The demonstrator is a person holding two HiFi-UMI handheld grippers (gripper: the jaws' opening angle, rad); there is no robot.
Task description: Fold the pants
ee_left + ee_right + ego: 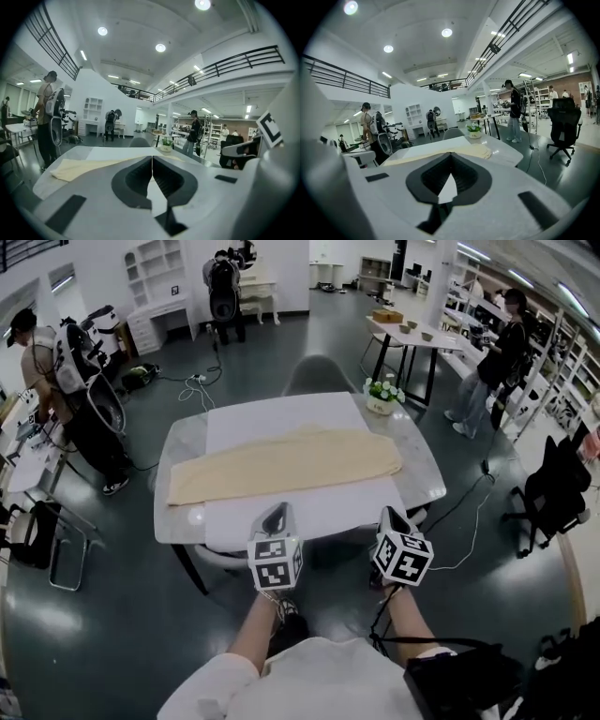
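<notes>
Pants [281,465] of beige colour lie flat on a white sheet [319,507] that covers the middle of the table [178,521]. They stretch across it from left to right, and the broader end is at the right. In the left gripper view the pants [79,168] show at the left, and in the right gripper view [473,150] they show just past the jaws.

The left gripper [278,510] and the right gripper [390,515] are at the near edge of the table, side by side and apart from each other. A strip of the sheet lies between them and the pants. In its own view the left gripper [152,158] has its jaws pressed together in one thin line, with nothing between them. The right gripper [451,155] is also clenched, its tips meet and it holds nothing.

A small flower pot [382,396] stands on the far right corner of the table, near the broad end of the pants but not touching them. A grey chair [319,376] stands behind the far edge.

On the floor a cable [469,521] runs from the right side of the table. A black office chair [553,488] stands at the right, well apart. One person [56,381] stands at the left beside some equipment, and another [492,367] stands at the right near a second table [412,334] with bowls on it.
</notes>
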